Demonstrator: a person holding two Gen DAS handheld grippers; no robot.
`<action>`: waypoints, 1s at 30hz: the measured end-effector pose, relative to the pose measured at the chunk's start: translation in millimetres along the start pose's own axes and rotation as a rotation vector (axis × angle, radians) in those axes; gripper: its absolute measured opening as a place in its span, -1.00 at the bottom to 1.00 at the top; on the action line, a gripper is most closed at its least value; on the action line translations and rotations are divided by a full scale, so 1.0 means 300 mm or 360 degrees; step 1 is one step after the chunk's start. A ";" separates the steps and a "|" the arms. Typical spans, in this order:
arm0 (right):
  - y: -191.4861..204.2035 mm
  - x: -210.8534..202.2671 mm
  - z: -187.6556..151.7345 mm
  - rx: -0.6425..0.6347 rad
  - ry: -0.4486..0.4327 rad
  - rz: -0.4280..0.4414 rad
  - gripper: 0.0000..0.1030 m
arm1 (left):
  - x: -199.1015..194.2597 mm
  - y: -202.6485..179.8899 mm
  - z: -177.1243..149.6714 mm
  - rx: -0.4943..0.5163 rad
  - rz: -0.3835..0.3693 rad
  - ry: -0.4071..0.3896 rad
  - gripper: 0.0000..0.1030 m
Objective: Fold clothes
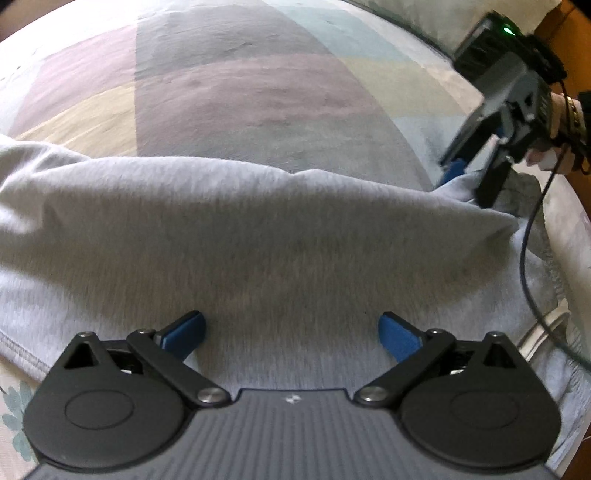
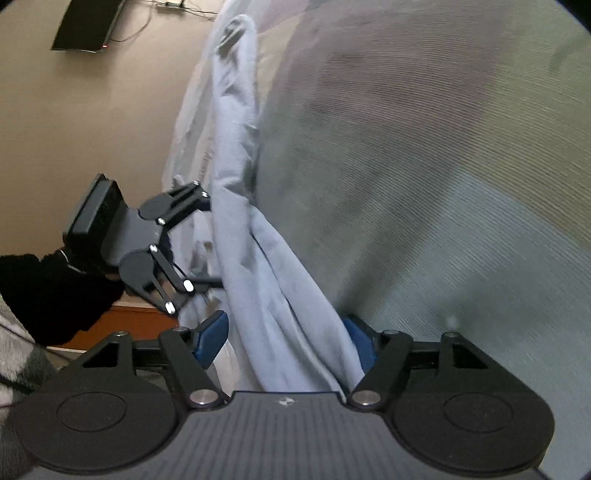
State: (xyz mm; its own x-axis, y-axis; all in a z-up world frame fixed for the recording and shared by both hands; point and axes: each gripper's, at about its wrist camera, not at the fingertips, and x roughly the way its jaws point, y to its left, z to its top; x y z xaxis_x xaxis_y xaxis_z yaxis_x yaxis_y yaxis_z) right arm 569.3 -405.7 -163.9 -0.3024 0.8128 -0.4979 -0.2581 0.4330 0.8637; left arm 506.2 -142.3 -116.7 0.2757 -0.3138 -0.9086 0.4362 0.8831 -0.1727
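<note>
- Grey jersey garment (image 1: 236,236) lies folded across a bed (image 1: 229,85) covered in a sheet of pastel colour blocks, spread directly below and ahead of the left gripper (image 1: 291,336).
- Left gripper points steeply down at the cloth with its blue pads (image 1: 186,334) set wide apart; nothing sits between them, and whether the tips touch the fabric cannot be told.
- Right gripper (image 2: 284,343) is turned sideways at the garment's far right corner, seen from the left wrist view as a dark body with a green light, held by a hand (image 1: 554,122) wearing a bracelet.
- From the right wrist view, a bunched fold of the garment (image 2: 273,295) runs between that gripper's blue pads (image 2: 210,338); the right pad is partly hidden by cloth, the left pad stands clear of it, so the jaws are fairly wide and not pinching.
- A black cable (image 1: 532,236) trails down beside the right gripper, across the garment's edge.
- Beyond the bed edge, left of the right gripper, a tan floor (image 2: 74,122) and a dark flat panel (image 2: 86,24) show.
</note>
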 end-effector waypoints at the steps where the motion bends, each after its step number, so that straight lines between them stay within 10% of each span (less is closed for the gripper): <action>1: 0.004 0.003 -0.004 -0.0013 -0.0010 -0.0003 0.30 | -0.001 0.002 -0.001 0.0004 -0.0004 0.0001 0.94; 6: -0.080 -0.026 -0.076 0.0169 -0.0140 0.0009 -0.80 | 0.001 0.012 -0.007 0.0005 -0.0018 -0.0010 0.96; 20: -0.133 -0.046 -0.123 0.0376 -0.0281 0.0157 -0.83 | 0.015 0.008 -0.013 0.0020 -0.0012 -0.0048 0.98; 26: -0.044 -0.033 -0.118 0.0185 -0.0227 -0.0067 -0.59 | 0.013 0.004 -0.017 0.0033 -0.0010 -0.0057 0.98; 28: 0.000 -0.026 -0.120 0.0107 -0.0235 -0.0099 -0.15 | 0.013 0.004 -0.020 0.0041 -0.0004 -0.0061 0.98; 30: 0.057 -0.012 -0.120 0.0001 -0.0233 -0.0234 -0.30 | 0.015 0.004 -0.020 0.0049 0.0001 -0.0063 0.98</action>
State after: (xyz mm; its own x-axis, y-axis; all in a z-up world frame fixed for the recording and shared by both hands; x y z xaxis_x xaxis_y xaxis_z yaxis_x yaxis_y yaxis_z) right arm 532.8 -415.4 -150.1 -0.1249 0.7889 -0.6016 -0.2889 0.5512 0.7828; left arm 502.7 -140.5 -123.2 0.3094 -0.3271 -0.8929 0.4618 0.8725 -0.1596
